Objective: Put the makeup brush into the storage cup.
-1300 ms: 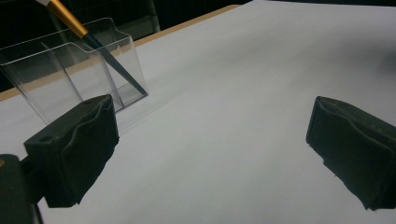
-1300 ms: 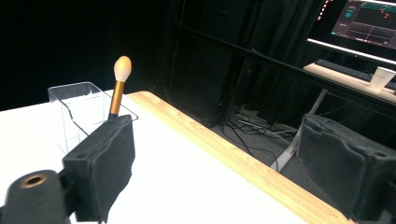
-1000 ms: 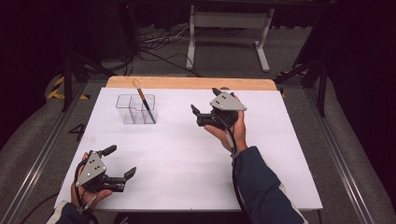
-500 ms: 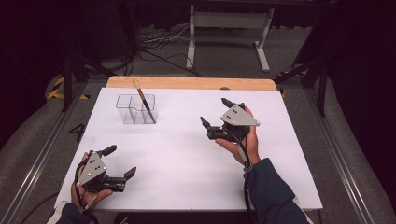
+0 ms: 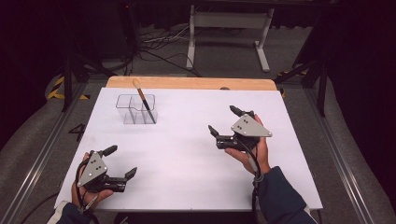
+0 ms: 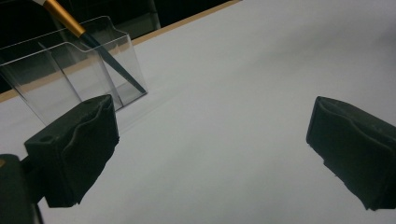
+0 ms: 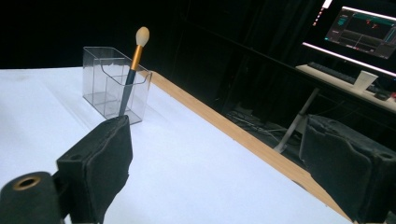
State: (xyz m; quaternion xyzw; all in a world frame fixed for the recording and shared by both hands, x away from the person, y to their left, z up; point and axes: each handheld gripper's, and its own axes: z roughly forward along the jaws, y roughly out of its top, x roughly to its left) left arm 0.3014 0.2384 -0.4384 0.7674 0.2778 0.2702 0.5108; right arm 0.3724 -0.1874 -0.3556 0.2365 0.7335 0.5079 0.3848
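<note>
The brush (image 5: 141, 99) bears no legible label, seemingly; organizer (image 5: 128, 108) unmarked.

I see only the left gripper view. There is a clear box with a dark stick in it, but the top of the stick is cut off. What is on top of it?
Observer: It is a makeup brush with a cream head and gold ferrule, leaning in the clear organizer.
Operator: Where is the right gripper, please?
Observer: The right gripper is above the right half of the table, apart from the organizer, jaws open and empty.
Operator: What is behind the table?
Observer: A monitor glows on a desk in the dark room.
</note>
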